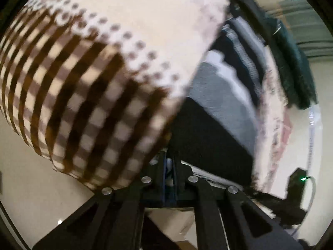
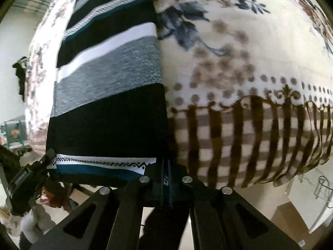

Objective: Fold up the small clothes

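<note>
Black, grey, white and teal stripes mark the small knitted garment (image 2: 108, 87), which fills the left half of the right wrist view and lies on a cream fleece blanket with flowers and brown checks (image 2: 239, 62). The right gripper (image 2: 166, 177) has its fingers together, pinching the lower right corner of the garment's patterned hem. At the lower left of that view the left gripper (image 2: 50, 158) is at the other hem corner. In the left wrist view the left gripper (image 1: 170, 166) has its jaws closed on a white and blue piece of cloth, most likely the same hem.

The hem runs left to right between the two grippers, and the garment's long axis runs away from both, toward the top of the frame. Neither hand is nearer, so I judge the fold must carry the hem forward along this axis.
</note>
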`<action>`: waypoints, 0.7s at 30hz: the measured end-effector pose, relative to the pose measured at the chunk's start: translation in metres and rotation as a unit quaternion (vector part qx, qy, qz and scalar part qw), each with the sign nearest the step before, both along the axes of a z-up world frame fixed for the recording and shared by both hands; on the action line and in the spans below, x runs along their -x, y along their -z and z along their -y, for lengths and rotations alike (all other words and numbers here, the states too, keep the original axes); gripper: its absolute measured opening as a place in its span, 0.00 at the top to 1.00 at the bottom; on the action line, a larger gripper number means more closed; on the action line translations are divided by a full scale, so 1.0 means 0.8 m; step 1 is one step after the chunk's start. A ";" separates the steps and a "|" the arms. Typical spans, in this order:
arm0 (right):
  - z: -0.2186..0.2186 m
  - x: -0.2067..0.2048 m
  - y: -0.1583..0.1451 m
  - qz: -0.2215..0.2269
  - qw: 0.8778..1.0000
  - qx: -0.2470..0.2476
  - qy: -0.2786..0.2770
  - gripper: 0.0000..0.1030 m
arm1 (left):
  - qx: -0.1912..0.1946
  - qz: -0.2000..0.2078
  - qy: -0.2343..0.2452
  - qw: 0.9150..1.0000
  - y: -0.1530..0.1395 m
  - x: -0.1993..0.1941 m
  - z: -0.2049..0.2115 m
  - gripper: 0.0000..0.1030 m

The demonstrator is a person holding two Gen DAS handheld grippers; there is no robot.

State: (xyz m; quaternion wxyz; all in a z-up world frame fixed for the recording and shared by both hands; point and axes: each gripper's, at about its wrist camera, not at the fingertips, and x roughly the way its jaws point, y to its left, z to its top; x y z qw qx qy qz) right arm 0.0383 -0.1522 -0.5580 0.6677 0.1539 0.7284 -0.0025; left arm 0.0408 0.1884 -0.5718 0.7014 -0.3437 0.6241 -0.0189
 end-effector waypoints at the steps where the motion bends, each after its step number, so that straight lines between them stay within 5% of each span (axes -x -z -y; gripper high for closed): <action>1: 0.000 -0.001 0.008 -0.006 1.000 0.006 0.000 0.98 | -0.001 -0.006 0.003 1.000 0.009 0.001 -0.002 0.96; 4: -0.004 -0.002 0.027 -0.019 1.000 0.018 -0.001 0.98 | 0.011 -0.013 0.013 1.000 0.019 0.005 -0.007 0.96; 8: -0.009 -0.005 0.045 -0.062 0.998 -0.004 0.003 0.94 | 0.012 -0.007 0.030 0.999 -0.019 -0.005 -0.014 0.95; 10: -0.001 -0.007 0.041 -0.085 0.995 -0.039 0.027 0.90 | 0.002 0.026 0.036 0.999 -0.058 -0.022 -0.020 0.84; 12: 0.008 -0.014 0.027 -0.088 0.992 -0.070 0.050 0.86 | -0.001 0.056 0.040 0.998 -0.083 -0.046 -0.027 0.51; 14: 0.015 -0.028 0.004 -0.064 0.992 -0.086 0.063 0.54 | -0.001 0.085 0.039 0.996 -0.101 -0.077 -0.031 0.42; 15: 0.017 -0.040 -0.010 -0.046 0.992 -0.093 0.068 0.49 | -0.001 0.104 0.040 0.994 -0.112 -0.102 -0.032 0.34; 21: 0.040 -0.152 -0.084 0.037 0.987 -0.130 0.085 0.45 | -0.012 0.169 0.054 0.984 -0.146 -0.258 -0.010 0.34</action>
